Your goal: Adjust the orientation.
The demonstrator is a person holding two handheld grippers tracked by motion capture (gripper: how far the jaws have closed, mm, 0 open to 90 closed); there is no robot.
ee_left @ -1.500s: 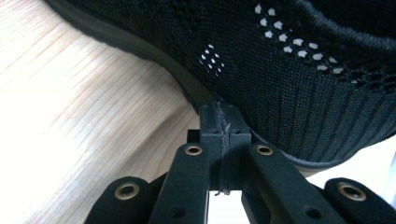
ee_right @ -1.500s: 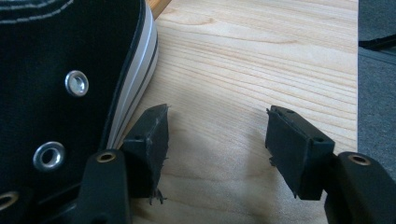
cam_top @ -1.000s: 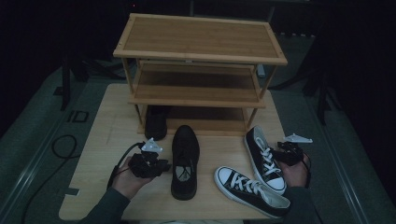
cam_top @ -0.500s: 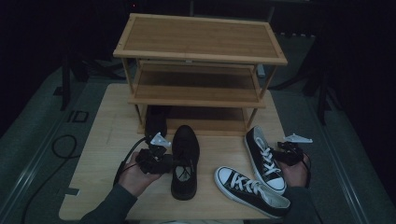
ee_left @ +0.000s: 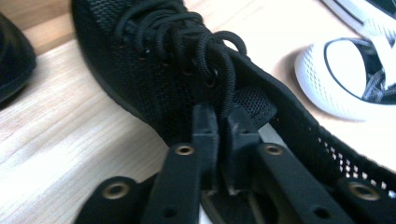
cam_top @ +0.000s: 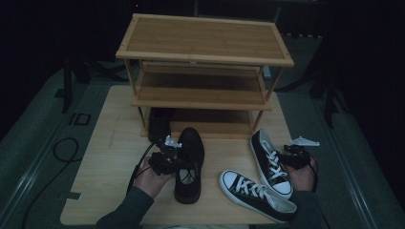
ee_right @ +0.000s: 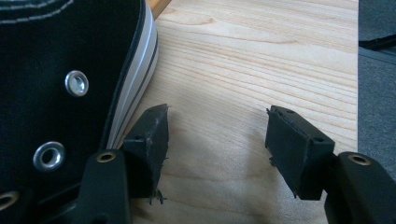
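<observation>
The left tool [ee_left: 219, 140], its jaws having just closed, grips the collar of the black shoe [cam_top: 189, 162], which lies on the bench [cam_top: 105, 157] toe toward the shoe rack [cam_top: 205, 62], while the right tool [ee_right: 215, 149] gapes beside a sneaker [cam_top: 270, 160].

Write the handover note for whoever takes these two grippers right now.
Left gripper: its fingers have just been closing and now pinch the collar of the black shoe beside the laces; the shoe is on the table in front of the rack.
Right gripper: open, nothing between the fingers, resting on the table beside the right sneaker.
Other sneaker lies at the front edge. A second black shoe already sits on the bottom shelf, left end.
Done: one shoe shelved, grip taken on the next.
Left, probably: lift the black shoe in beside its mate, then shelve both sneakers.
</observation>
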